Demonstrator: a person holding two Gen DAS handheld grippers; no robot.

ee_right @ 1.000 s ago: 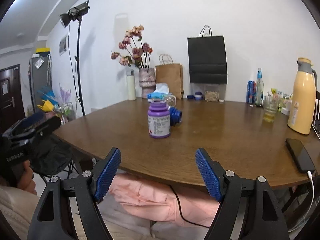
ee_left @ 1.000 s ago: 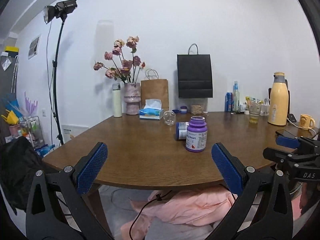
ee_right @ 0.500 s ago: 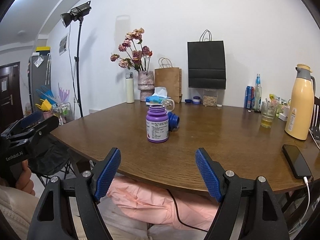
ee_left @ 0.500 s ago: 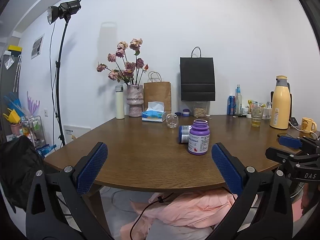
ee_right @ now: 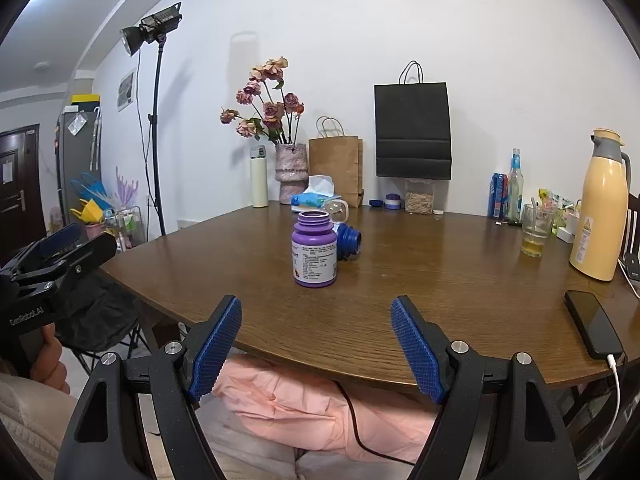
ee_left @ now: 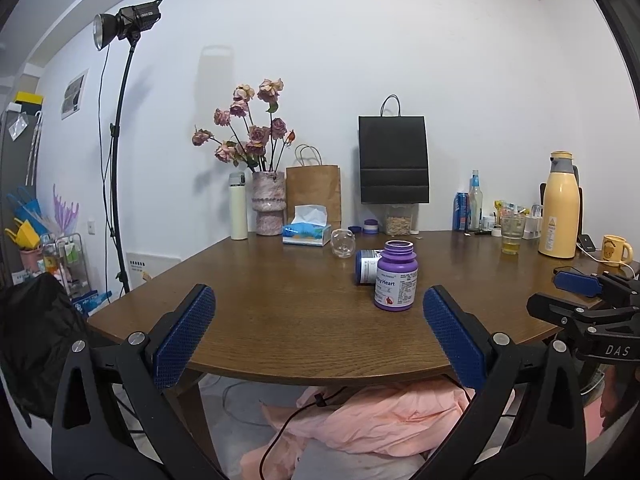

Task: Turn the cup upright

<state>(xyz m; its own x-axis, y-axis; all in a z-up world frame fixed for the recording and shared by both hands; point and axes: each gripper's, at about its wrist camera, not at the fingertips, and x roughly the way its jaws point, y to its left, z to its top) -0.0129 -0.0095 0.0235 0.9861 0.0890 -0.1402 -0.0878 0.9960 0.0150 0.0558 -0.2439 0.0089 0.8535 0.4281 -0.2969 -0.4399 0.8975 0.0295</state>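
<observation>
A small clear glass cup (ee_left: 343, 243) lies on its side on the brown table (ee_left: 280, 312), behind the bottles; in the right wrist view it (ee_right: 338, 212) is partly hidden by the purple bottle. A purple bottle (ee_left: 395, 281) (ee_right: 314, 255) stands upright with no lid. A blue bottle (ee_left: 367, 266) (ee_right: 349, 240) lies on its side behind it. My left gripper (ee_left: 318, 340) is open and empty, held off the table's front edge. My right gripper (ee_right: 316, 346) is open and empty, also off the front edge.
Along the back stand a vase of flowers (ee_left: 268, 208), a tissue box (ee_left: 306, 232), paper bags (ee_left: 394, 160), a white flask (ee_left: 238, 210), cans, a glass of yellow liquid (ee_right: 534, 232) and a yellow thermos (ee_right: 600, 208). A phone (ee_right: 594, 324) lies at the right edge. Pink cloth (ee_right: 312, 408) lies under the table.
Both grippers have drawn back and lowered slightly, so the table looks a little farther and flatter. Both stay open. The bottles and cup have not moved.
</observation>
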